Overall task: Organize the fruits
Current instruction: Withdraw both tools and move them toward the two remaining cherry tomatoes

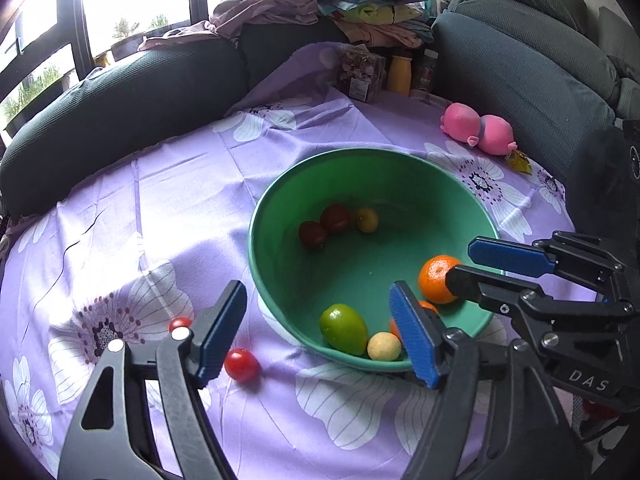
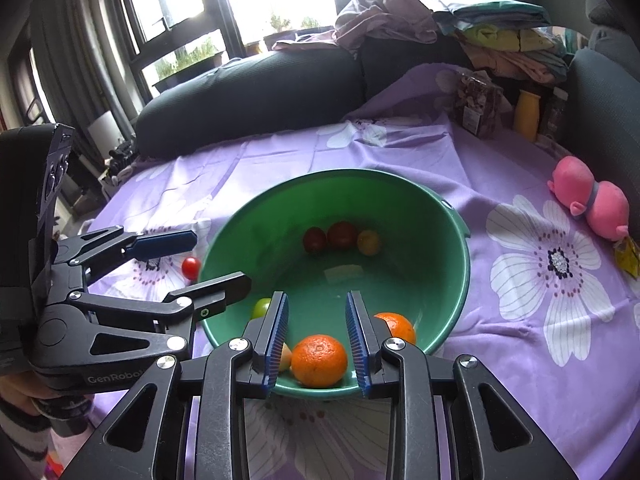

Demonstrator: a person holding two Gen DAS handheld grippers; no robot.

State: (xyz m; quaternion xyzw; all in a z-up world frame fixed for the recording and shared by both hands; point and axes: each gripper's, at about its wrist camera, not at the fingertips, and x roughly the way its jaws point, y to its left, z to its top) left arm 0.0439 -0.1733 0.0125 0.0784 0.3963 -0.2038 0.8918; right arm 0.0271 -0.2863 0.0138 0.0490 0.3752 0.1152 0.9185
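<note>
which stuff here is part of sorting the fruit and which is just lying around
Job: green bowl; orange held by right gripper; green fruit; red tomato on the cloth; open left gripper.

Lying about: pink plush toy; yellow bottle; pile of clothes.

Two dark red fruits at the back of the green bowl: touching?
Touching. In the left wrist view the darker fruit and the redder fruit sit edge to edge, and no green of the bowl shows between them. The right wrist view agrees.
</note>
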